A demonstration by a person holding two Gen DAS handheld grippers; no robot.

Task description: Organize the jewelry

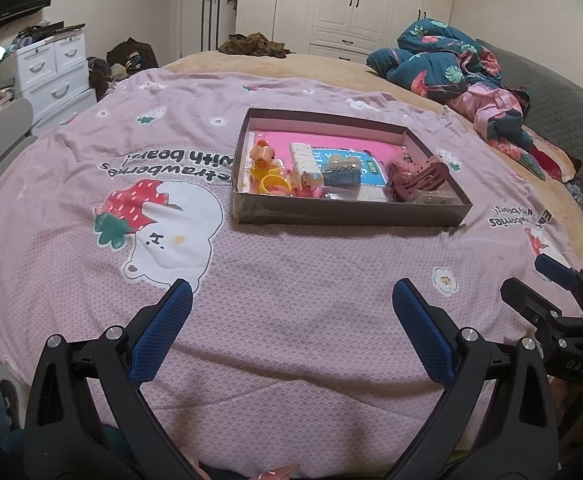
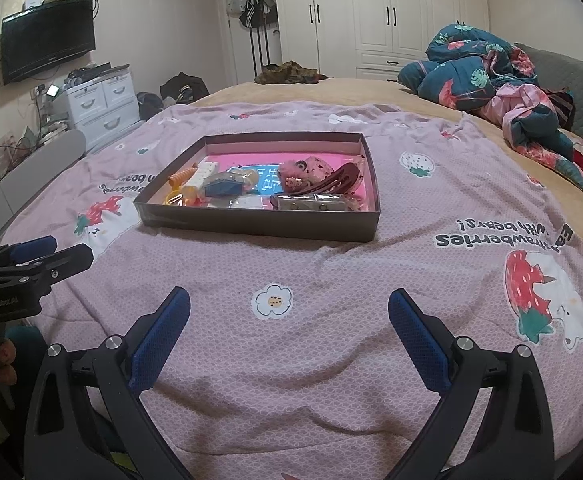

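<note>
1. You are holding the left gripper (image 1: 291, 300) and the right gripper (image 2: 289, 300) spread wide and empty, hovering over the near part of the quilt (image 1: 291, 340).
2. The box (image 1: 347, 212) is lying farther off with every visible piece inside it; this fits sorting finished or pending.
3. The dark red hair claw (image 2: 337, 182) is sitting at its right end, the yellow ring (image 1: 273, 184) at its left.

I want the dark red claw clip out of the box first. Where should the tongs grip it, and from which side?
Probably from above with the right tongs. The dark red claw clip lies by the box right wall, its curved back raised above the flatter pieces beside it. Pinch across that arched back; the near wall hinders a low approach.
</note>
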